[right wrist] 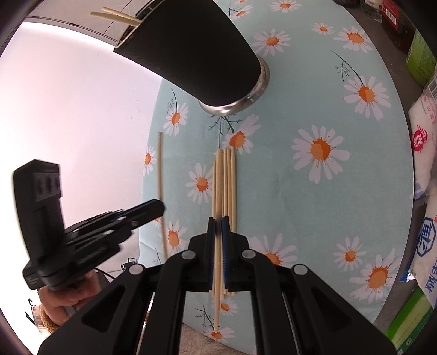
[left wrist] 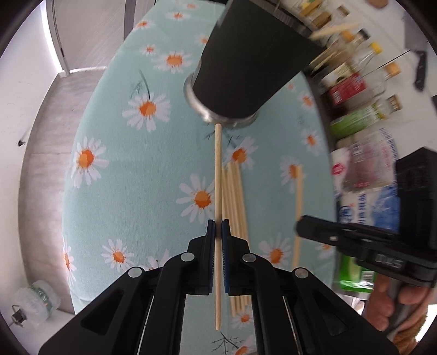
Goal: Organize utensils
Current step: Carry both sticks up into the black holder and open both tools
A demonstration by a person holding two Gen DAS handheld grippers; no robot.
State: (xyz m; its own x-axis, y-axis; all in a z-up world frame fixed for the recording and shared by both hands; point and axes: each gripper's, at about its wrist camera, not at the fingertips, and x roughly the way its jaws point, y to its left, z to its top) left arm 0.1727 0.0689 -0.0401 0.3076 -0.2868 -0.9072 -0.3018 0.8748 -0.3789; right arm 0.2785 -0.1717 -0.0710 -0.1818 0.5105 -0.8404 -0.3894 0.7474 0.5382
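Note:
My left gripper [left wrist: 217,226] is shut on one wooden chopstick [left wrist: 217,169], lifted above the daisy-print tablecloth [left wrist: 131,191]; its far end points at the steel base of the black utensil holder [left wrist: 245,62]. My right gripper [right wrist: 217,224] is shut on another chopstick [right wrist: 217,305], over a bundle of several chopsticks [right wrist: 230,185] lying on the cloth. In the right wrist view the left gripper [right wrist: 161,206] shows at the left with its chopstick [right wrist: 159,163]. In the left wrist view the right gripper [left wrist: 299,225] shows at the right. The holder [right wrist: 196,49] has chopsticks [right wrist: 114,15] sticking out.
Bottles and jars [left wrist: 352,90] and food packets [right wrist: 426,153] crowd the table's right side. The table edge drops off on the left. A plastic bottle [left wrist: 35,300] lies on the floor. A person's hands [left wrist: 396,300] [right wrist: 65,297] hold the gripper handles.

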